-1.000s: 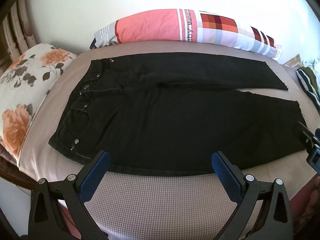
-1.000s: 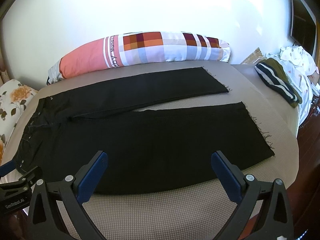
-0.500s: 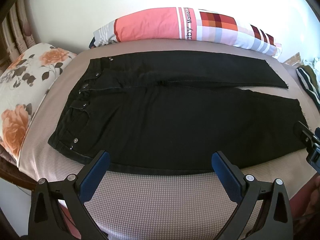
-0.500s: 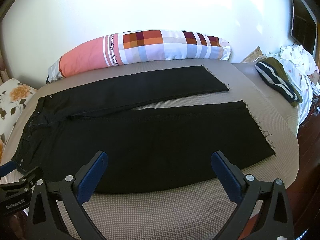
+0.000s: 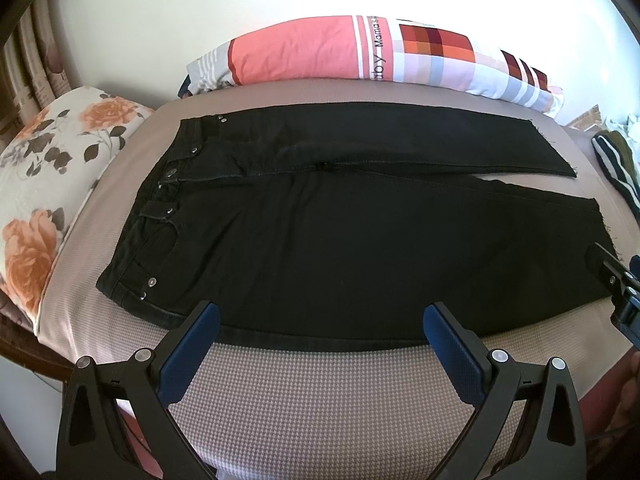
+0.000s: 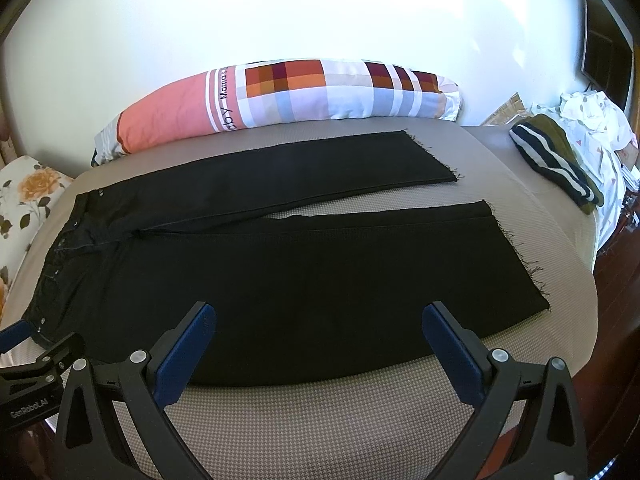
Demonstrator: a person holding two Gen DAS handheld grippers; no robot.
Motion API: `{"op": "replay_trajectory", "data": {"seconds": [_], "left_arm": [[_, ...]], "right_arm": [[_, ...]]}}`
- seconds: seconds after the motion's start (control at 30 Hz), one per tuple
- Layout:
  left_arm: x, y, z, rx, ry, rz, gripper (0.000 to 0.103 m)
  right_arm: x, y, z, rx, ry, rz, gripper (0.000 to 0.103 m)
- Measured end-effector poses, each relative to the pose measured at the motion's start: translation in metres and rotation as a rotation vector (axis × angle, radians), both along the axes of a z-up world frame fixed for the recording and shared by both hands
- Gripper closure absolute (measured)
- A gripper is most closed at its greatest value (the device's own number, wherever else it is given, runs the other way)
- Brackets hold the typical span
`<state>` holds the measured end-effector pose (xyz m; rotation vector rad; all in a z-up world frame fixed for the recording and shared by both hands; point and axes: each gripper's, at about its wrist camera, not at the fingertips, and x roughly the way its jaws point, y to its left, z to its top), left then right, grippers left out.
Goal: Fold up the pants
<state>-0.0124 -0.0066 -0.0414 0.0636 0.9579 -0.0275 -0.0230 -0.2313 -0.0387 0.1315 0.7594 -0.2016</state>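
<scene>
Black pants (image 5: 340, 232) lie flat on a grey-brown mattress (image 5: 320, 404), waistband to the left, both legs spread apart toward the right with frayed hems. My left gripper (image 5: 320, 316) hovers open over the near edge of the pants by the hip, nothing between its blue pads. In the right wrist view the same pants (image 6: 304, 272) fill the middle, and my right gripper (image 6: 318, 316) hangs open above the near leg's lower edge. The other gripper's black body shows at each view's side edge.
A long pink and checked bolster pillow (image 6: 280, 96) lies along the far wall. A floral pillow (image 5: 52, 184) sits at the left end. A striped dark garment (image 6: 556, 156) and white crumpled cloth (image 6: 596, 120) lie at the right end, by the mattress edge.
Both views have shifted slightly; the grippers have crept a little closer to the near edge of the pants. Both stay open, and the pants have not moved.
</scene>
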Motion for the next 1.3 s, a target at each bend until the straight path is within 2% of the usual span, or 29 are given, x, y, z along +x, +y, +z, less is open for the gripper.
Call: {"op": "replay_trajectory", "data": {"seconds": [0.5, 0.63, 0.7, 0.77, 0.9, 0.97, 1.07, 1.17, 1.3], "left_arm": [[0.008, 0.003, 0.010, -0.012, -0.016, -0.005, 0.002], [0.021, 0.013, 0.018, -0.021, -0.033, -0.016, 0.002], [0.030, 0.022, 0.025, -0.031, -0.046, -0.014, 0.002], [0.044, 0.039, 0.033, -0.040, -0.067, 0.000, 0.002], [0.072, 0.074, 0.042, -0.054, -0.071, 0.046, 0.002], [0.091, 0.099, 0.045, -0.076, -0.067, 0.081, 0.002], [0.114, 0.131, 0.046, -0.119, -0.059, 0.111, 0.004], [0.145, 0.173, 0.045, -0.252, -0.040, 0.117, 0.006], [0.182, 0.215, 0.036, -0.363, -0.016, 0.136, 0.014]], "right_arm": [[0.004, -0.003, 0.005, 0.017, 0.006, -0.008, 0.000], [0.009, -0.009, 0.009, 0.092, 0.007, -0.014, 0.000], [0.010, -0.013, 0.011, 0.134, -0.008, -0.015, 0.000], [0.012, -0.018, 0.017, 0.179, -0.059, 0.010, 0.000], [0.021, -0.019, 0.030, 0.148, -0.134, 0.064, 0.000], [0.031, -0.018, 0.035, 0.134, -0.128, 0.096, 0.000], [0.044, -0.021, 0.038, 0.171, -0.115, 0.095, 0.000], [0.063, -0.021, 0.036, 0.249, -0.094, 0.105, 0.000], [0.091, -0.010, 0.030, 0.277, -0.059, 0.116, 0.000]]}}
